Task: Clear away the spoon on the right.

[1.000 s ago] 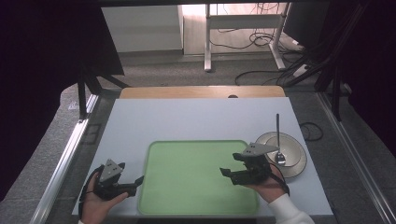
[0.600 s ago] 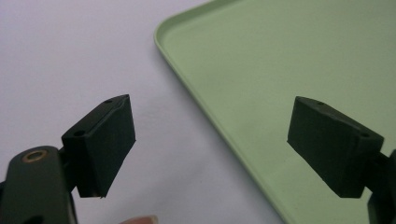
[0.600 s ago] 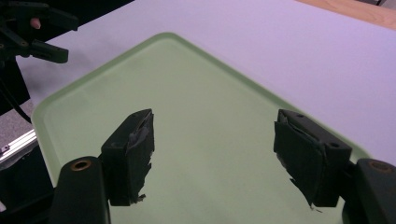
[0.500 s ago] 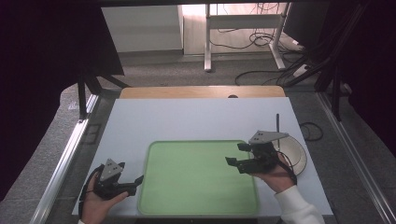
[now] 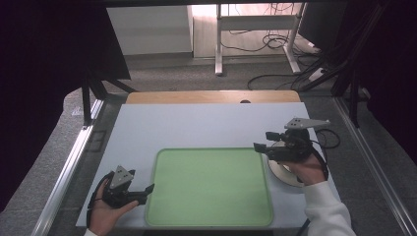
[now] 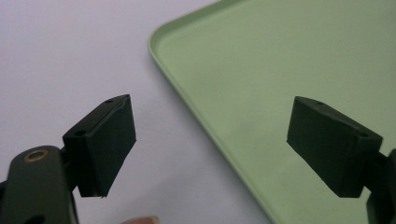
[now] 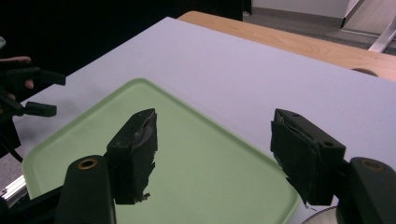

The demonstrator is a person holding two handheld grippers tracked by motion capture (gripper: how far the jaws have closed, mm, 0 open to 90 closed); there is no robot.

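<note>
Left gripper (image 5: pixel 147 189): held in the person's left hand (image 5: pixel 105 211) at the near left of the table, jaws spread wide with nothing between them; in the left gripper view one jaw hangs over bare tabletop and the other over the tray, the tray's rim running between them.
Right gripper (image 5: pixel 263 142): held in the person's right hand (image 5: pixel 307 169) at the right side of the table, raised above the surface, jaws parted and empty, tips reaching over the tray's far right corner; grey three-cornered plate on top.
Right gripper pads (image 7: pixel 140 140): black facing worn and frayed along the edges, as seen in the right gripper view.
Tray (image 5: pixel 211 189): pale green, rectangular with rounded corners and a low raised rim, lying flat at the near centre of the table between the two grippers; nothing on it.
Plate (image 5: pixel 285 173): round, pale metallic, on the table just right of the tray's right edge, largely hidden under the right hand and gripper.
Table (image 5: pixel 196 128): light grey-white top with a wooden strip along the far edge.
Sleeve (image 5: pixel 327 211): white, on the right forearm, entering from the lower right.
Floor (image 5: pixel 172 78): grey, beyond the table, with cables and metal stand legs.
</note>
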